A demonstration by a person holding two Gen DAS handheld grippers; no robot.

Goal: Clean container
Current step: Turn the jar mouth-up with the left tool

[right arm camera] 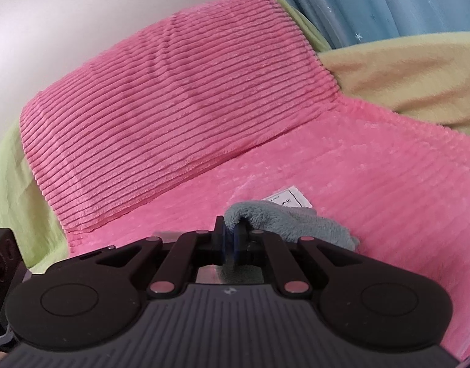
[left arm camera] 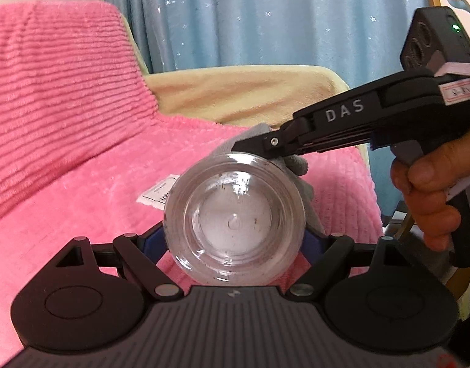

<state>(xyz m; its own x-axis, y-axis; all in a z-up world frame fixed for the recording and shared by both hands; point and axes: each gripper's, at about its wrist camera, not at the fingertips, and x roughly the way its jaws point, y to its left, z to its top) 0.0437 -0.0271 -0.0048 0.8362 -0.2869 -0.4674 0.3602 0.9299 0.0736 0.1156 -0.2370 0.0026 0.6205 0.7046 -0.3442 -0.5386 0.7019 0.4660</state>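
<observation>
Left tongs (left arm camera: pixel 235 236): clamped on jar (left arm camera: pixel 234 219), one blue-padded finger on each side of its wall. Jar is clear, held on its side with its base toward the left wrist camera, so the mouth faces away, toward the right tongs. Judged reason: the sideways hold steadies the jar and presents its wall and rim for wiping. Dark specks show on the base and lower wall; whether they sit inside or outside cannot be told.

Right tongs (right arm camera: pixel 230 240): closed on cloth (right arm camera: pixel 284 222), a grey fleecy rag pinched between the blue pads, the rest hanging free to the right. In the left wrist view the same tongs (left arm camera: pixel 250 147) reach in from the right and rest on the upper far edge of the jar, with cloth (left arm camera: pixel 296 168) bunched between tip and jar and trailing down the jar's right side. Judged step: wiping the outside near the rim; the specks suggest the job is unfinished.

Hand (left arm camera: pixel 434 190): grips the right tool's trigger handle, at the right edge.

Blanket (left arm camera: pixel 66 107): pink, ribbed, draped over a raised hump and the flat below the jar. Jar is held above it, not resting.

Label (left arm camera: pixel 156 197): white sewn tag on the blanket, just left of the jar.

Curtain (left arm camera: pixel 265 15): blue with pale stars, behind.

Yellow cover (left arm camera: pixel 250 92): between blanket and curtain.

Obstructions: none between tools and jar; loose cloth may snag the left finger beside it.
</observation>
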